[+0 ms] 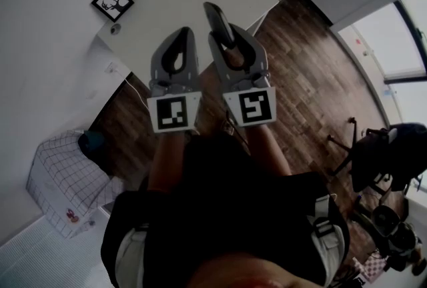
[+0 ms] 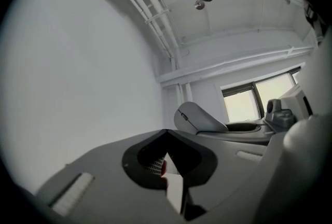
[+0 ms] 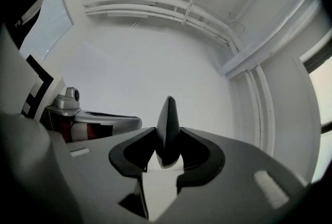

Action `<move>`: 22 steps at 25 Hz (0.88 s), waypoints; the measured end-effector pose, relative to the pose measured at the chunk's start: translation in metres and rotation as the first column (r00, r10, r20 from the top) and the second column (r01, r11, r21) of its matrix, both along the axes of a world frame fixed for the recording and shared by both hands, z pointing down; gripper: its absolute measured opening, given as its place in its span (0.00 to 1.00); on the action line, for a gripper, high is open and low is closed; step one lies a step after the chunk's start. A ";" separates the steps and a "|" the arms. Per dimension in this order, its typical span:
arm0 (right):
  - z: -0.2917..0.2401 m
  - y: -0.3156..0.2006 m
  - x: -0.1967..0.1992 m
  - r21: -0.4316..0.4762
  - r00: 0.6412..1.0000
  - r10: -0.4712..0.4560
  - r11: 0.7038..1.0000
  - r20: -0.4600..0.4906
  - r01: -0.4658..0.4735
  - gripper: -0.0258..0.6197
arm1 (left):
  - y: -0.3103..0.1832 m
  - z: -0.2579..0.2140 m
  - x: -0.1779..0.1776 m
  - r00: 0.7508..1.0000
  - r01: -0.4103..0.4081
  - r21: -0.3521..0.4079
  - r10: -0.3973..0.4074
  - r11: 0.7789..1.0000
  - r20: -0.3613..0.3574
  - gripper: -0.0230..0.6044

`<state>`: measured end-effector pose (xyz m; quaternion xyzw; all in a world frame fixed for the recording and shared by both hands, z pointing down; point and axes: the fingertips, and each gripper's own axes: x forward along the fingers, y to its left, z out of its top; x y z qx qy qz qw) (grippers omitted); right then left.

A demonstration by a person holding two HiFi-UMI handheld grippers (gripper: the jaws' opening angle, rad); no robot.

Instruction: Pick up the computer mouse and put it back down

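Dark computer mouse (image 1: 217,23), held aloft, standing on edge

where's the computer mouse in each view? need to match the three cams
Head view: the mouse is upper centre, sticking out of the right gripper above the white desk.
Left gripper view: grey hump just right of centre.
Right gripper view: dead centre, edge-on between the jaws.
Shared landmark: the right gripper clamped on it shows in all three.
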<state>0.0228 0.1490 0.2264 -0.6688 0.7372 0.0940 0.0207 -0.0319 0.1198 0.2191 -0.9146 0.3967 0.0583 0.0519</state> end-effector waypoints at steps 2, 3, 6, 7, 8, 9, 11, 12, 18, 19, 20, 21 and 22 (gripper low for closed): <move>-0.002 0.000 -0.002 0.001 1.000 0.001 1.000 0.001 -0.001 0.28 | 0.001 -0.002 0.000 1.000 -0.001 0.007 0.001 1.000 0.007 0.04; -0.003 0.000 -0.003 0.002 1.000 0.001 1.000 0.001 -0.001 0.28 | 0.001 -0.003 -0.001 1.000 -0.002 0.008 0.002 1.000 0.005 0.04; -0.005 0.001 -0.006 0.005 1.000 -0.002 1.000 -0.003 0.002 0.28 | 0.002 -0.004 -0.005 1.000 -0.001 0.009 0.001 1.000 0.000 0.04; -0.005 0.002 -0.006 0.008 1.000 -0.004 1.000 -0.005 0.004 0.28 | 0.003 -0.004 -0.005 1.000 -0.001 0.009 0.001 1.000 0.001 0.04; -0.005 0.003 -0.006 0.011 1.000 -0.005 1.000 -0.006 0.006 0.28 | 0.004 -0.003 -0.004 1.000 -0.002 0.008 0.002 1.000 0.002 0.04; -0.005 0.005 -0.006 0.012 1.000 -0.006 1.000 -0.005 0.006 0.28 | 0.006 -0.003 -0.004 1.000 -0.003 0.006 0.003 1.000 0.003 0.04; -0.004 0.007 -0.007 0.007 1.000 -0.006 1.000 -0.002 0.006 0.28 | 0.008 -0.001 -0.004 1.000 -0.011 0.003 0.011 1.000 0.006 0.04; -0.004 0.007 -0.007 0.005 1.000 -0.006 1.000 0.000 0.006 0.28 | 0.009 -0.001 -0.003 1.000 -0.017 0.001 0.017 1.000 0.006 0.04; -0.003 0.010 -0.005 0.006 1.000 -0.004 1.000 0.004 0.004 0.28 | 0.012 0.001 0.000 0.999 -0.023 0.015 0.023 1.000 0.026 0.04; -0.003 0.011 -0.004 0.008 1.000 -0.005 1.000 0.006 0.004 0.28 | 0.012 0.002 0.001 0.999 -0.023 0.013 0.023 1.000 0.029 0.04; -0.003 0.012 -0.002 0.010 1.000 -0.004 1.000 0.010 0.004 0.28 | 0.013 0.003 0.002 0.999 -0.023 0.009 0.022 1.000 0.031 0.04; -0.003 0.012 0.000 0.012 1.000 -0.003 1.000 0.014 0.003 0.28 | 0.012 0.005 0.004 0.999 -0.022 0.004 0.022 1.000 0.034 0.04; -0.004 0.013 0.003 0.014 1.000 -0.003 1.000 0.017 0.002 0.28 | 0.012 0.006 0.006 0.999 -0.023 0.001 0.023 1.000 0.038 0.04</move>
